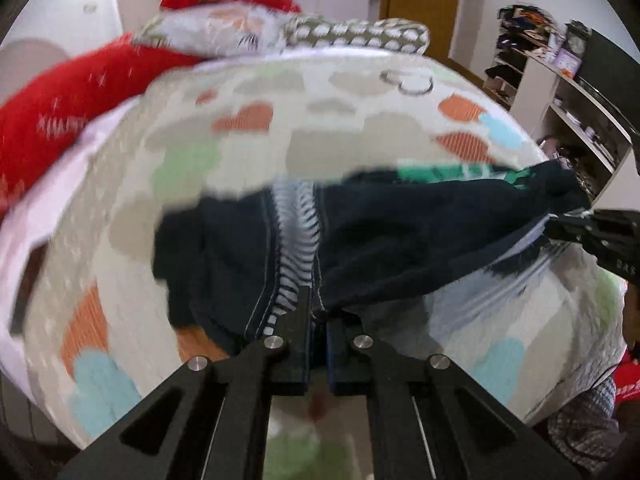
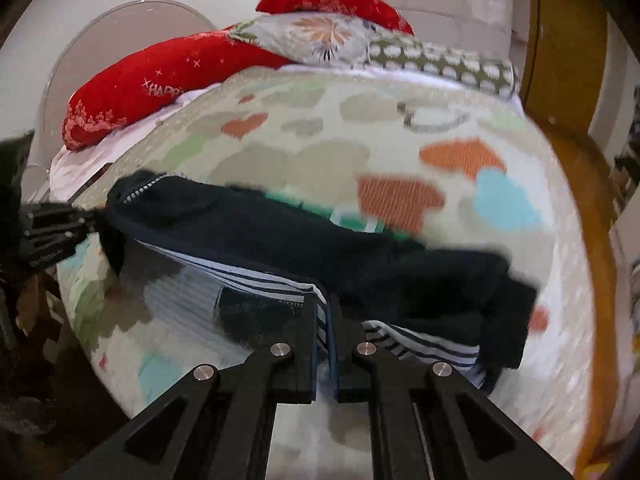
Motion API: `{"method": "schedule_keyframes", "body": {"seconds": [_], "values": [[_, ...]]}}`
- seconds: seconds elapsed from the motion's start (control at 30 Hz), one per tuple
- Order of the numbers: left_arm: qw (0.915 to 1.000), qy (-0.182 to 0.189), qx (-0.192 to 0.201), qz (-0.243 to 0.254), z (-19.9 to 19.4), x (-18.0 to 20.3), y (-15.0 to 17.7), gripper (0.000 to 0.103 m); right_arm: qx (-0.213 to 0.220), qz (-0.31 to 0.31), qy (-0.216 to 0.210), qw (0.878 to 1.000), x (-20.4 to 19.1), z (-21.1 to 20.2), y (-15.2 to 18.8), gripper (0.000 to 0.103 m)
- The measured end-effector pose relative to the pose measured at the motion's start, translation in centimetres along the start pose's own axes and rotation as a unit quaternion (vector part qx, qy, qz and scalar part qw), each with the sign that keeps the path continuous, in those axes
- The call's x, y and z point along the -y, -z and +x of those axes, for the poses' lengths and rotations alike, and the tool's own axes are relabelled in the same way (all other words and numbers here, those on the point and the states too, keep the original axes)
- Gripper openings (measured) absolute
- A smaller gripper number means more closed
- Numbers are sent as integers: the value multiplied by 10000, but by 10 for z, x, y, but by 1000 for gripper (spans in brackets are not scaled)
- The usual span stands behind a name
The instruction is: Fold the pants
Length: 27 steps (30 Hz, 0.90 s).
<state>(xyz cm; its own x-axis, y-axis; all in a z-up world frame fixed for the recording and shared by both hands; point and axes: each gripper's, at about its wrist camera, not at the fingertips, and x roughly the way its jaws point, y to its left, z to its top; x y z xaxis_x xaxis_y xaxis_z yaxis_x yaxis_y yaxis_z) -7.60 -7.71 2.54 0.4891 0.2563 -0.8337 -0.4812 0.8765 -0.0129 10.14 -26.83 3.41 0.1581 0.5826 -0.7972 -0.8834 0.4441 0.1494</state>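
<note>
The dark navy pants (image 1: 380,240) with a blue-and-white striped waistband hang stretched between both grippers above the bed. My left gripper (image 1: 318,312) is shut on one end of the waistband. My right gripper (image 2: 325,312) is shut on the other end, on the striped edge (image 2: 280,282). In the left wrist view the right gripper (image 1: 560,224) shows at the right, pinching the cloth. In the right wrist view the left gripper (image 2: 86,220) shows at the left, holding the pants (image 2: 360,248). A green patch (image 2: 352,216) shows on the cloth.
The bed is covered by a cream blanket (image 1: 360,128) with coloured hearts. Red pillows (image 2: 160,76) and a flowered pillow (image 2: 320,36) lie at the head. Shelves (image 1: 560,92) stand to the right, a wooden door (image 1: 420,0) behind.
</note>
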Motion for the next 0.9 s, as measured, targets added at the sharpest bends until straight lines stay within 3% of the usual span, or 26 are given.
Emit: {"method": "schedule_keyframes", "body": {"seconds": [0.13,0.2,0.27,0.33,0.4,0.53,0.6,0.7,0.8,0.9], "values": [[9998,-167,-80,-65,4,4,20,10,-42,125,6,9999,-8,3,27,6],[9998,-116,-125,-107,-3,2,25,17,13,220,93,9997,-9,3,35,9],[9999,-49,-78,-132,-14,-1,29,38,33,448,84,9990,-7,-3,43,16],[9996,-47,102,-242,-34,-9,35,54,80,636,19,9979,-2,-14,51,33],[9988,52,208,-444,-49,-19,38,55,263,727,168,9969,5,-31,59,39],[9959,279,369,-774,-61,-34,23,55,614,1088,601,9904,35,-60,67,40],[9958,197,388,-802,-52,-34,6,55,766,1402,831,9837,56,-70,65,40],[9954,119,379,-873,-27,-35,-12,55,980,1630,846,9781,74,-76,46,40],[9942,-84,109,-1065,8,-36,-12,55,928,1020,836,9869,60,-66,9,40],[9950,-229,142,-957,19,-26,-1,55,702,354,488,9957,33,-42,-23,40]]}}
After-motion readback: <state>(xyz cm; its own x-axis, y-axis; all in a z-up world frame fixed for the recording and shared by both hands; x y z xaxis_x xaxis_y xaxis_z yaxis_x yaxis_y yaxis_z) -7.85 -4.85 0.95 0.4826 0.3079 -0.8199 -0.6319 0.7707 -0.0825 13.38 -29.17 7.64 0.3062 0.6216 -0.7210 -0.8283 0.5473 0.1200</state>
